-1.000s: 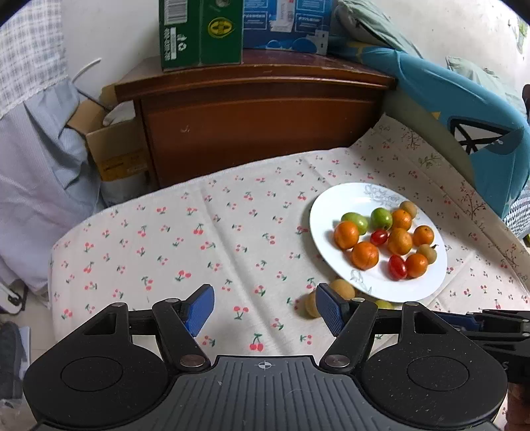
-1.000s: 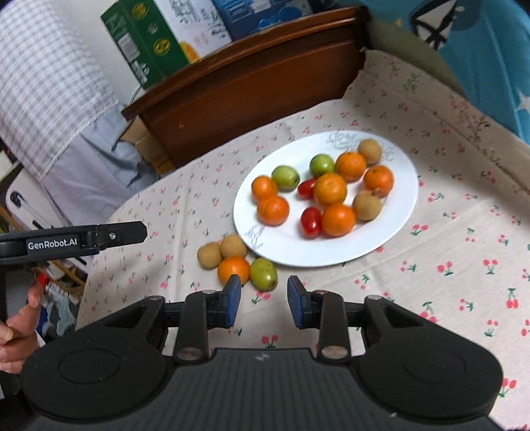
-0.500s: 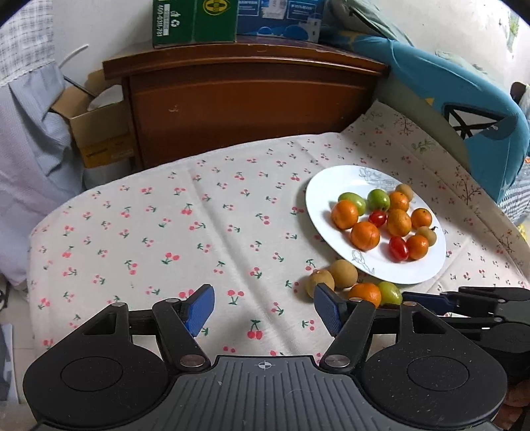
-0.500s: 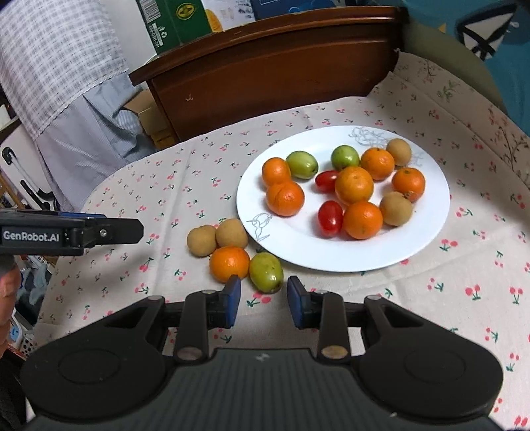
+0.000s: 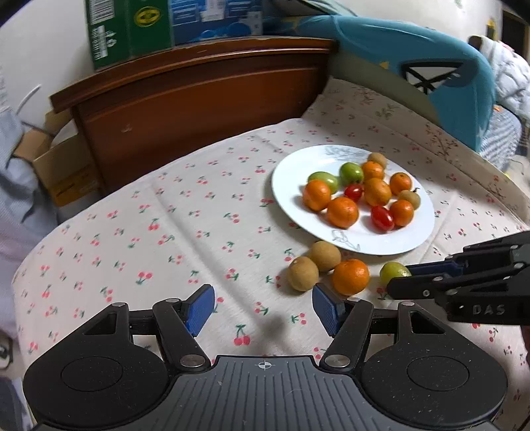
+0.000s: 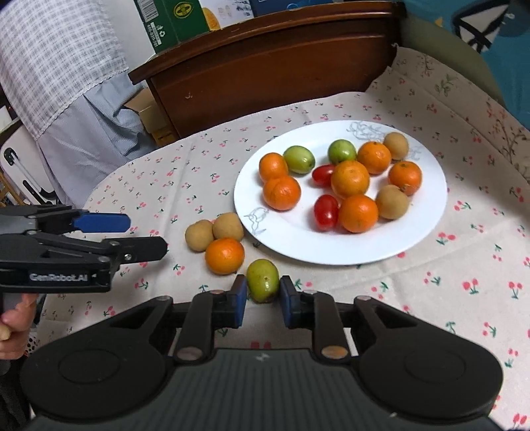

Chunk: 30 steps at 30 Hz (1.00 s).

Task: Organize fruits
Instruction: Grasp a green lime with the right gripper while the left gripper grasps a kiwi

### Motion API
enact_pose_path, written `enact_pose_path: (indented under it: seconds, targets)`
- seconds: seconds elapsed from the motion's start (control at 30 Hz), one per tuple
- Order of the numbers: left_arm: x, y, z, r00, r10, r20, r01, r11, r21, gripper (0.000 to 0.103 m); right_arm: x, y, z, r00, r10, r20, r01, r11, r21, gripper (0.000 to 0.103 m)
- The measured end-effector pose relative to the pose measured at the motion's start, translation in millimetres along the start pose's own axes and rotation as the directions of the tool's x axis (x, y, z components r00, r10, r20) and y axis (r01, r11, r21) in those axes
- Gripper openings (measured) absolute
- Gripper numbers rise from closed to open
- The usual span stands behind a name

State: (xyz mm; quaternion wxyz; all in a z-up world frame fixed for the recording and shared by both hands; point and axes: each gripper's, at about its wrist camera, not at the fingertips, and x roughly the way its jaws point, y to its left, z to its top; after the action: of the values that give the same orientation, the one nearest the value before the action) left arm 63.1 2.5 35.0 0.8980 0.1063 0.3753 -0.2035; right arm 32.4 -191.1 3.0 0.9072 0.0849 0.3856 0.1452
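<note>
A white plate [image 6: 414, 238] on the cherry-print cloth holds several oranges, green fruits, red tomatoes and brown fruits. Beside its near-left rim lie two brown fruits [image 6: 198, 235], an orange [image 6: 224, 256] and a green fruit [image 6: 263, 280]. My right gripper [image 6: 263, 298] is shut on that green fruit, one blue pad pressed against each side, the fruit still resting on the cloth. From the left wrist view the same green fruit [image 5: 394, 272] sits at the tips of the right gripper [image 5: 407, 278]. My left gripper [image 5: 263, 306] is open and empty, just left of the loose orange [image 5: 350, 277].
A dark wooden cabinet [image 5: 205, 99] with green and blue boxes [image 5: 132, 30] on top stands behind the table. Blue fabric [image 5: 430, 66] drapes at the far right. The cloth left of the plate [image 5: 291, 185] is bare. A person's hand [image 6: 13, 321] holds the left gripper's handle.
My right gripper has pushed forward around the green fruit and closed on it. The left gripper has sunk and rolled a little, and the loose fruits now sit closer to its right finger.
</note>
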Motion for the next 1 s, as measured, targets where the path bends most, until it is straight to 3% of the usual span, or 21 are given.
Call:
enact_pose_path:
  seconds: [0.3, 0.37, 0.6, 0.67, 1.0]
  targets:
    - [17.1, -9.5, 2.4, 0.998, -0.069, -0.009, 0.069, 0.989, 0.132, 0.062, -7.7, -8.2, -0.6, 1.0, -0.011, 0.003, 0.011, 0.999, 0.04, 0.021]
    - [21.3, -8.3, 3.2, 0.995, -0.096, -0.019, 0.097, 0.984, 0.148, 0.056, -7.8, -9.3, -0.9, 1.0, -0.013, 0.002, 0.013, 0.999, 0.045, 0.021]
    - [34.2, -3.6, 6.7, 0.984, -0.176, -0.038, 0.18, 0.964, 0.196, 0.052, -7.4, -11.0, -0.3, 1.0, -0.01, -0.003, 0.011, 0.998, 0.064, 0.021]
    - [37.1, -2.0, 8.2, 0.979, -0.201, -0.039, 0.205, 0.956, 0.208, 0.042, -6.7, -11.6, -0.4, 1.0, -0.01, -0.004, 0.01, 0.998, 0.069, 0.022]
    - [44.9, -3.7, 10.9, 0.966, -0.255, -0.048, 0.259, 0.934, 0.246, 0.029, -4.2, -12.2, 0.0, 1.0, -0.003, -0.005, 0.003, 0.997, 0.077, 0.022]
